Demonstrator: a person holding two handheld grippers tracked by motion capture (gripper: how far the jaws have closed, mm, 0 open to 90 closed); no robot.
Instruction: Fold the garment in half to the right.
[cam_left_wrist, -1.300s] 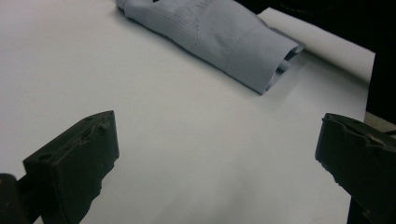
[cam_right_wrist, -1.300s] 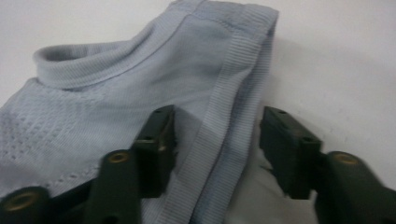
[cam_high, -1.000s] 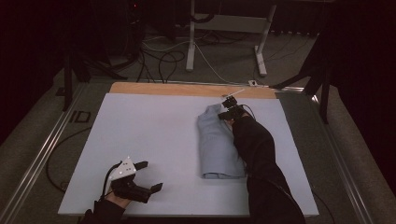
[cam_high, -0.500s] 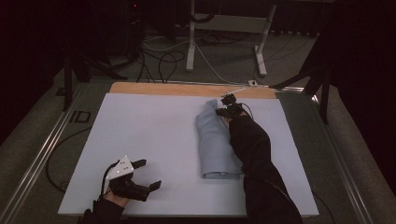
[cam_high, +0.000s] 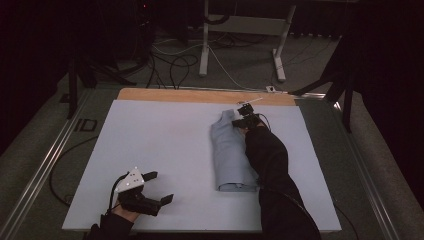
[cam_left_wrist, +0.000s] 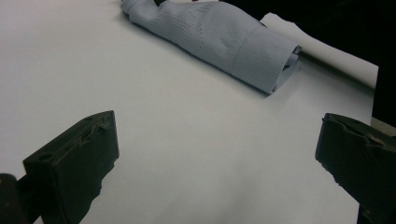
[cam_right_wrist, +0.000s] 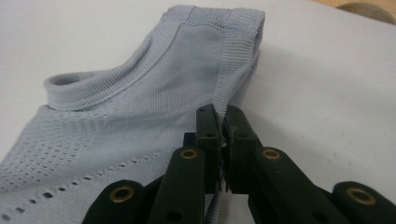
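While the left gripper idles open at the table's near corner, the right gripper stays clamped on the folded grey garment's far edge. Little has shifted — the fold looks barely begun.

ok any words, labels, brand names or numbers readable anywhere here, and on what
None can be read.
The grey garment shows ribbing and mesh holes, no tag or print.
The white sheet is blank.
The left gripper and right gripper carry no legible marking.
Nothing on the floor gear behind the table is readable.
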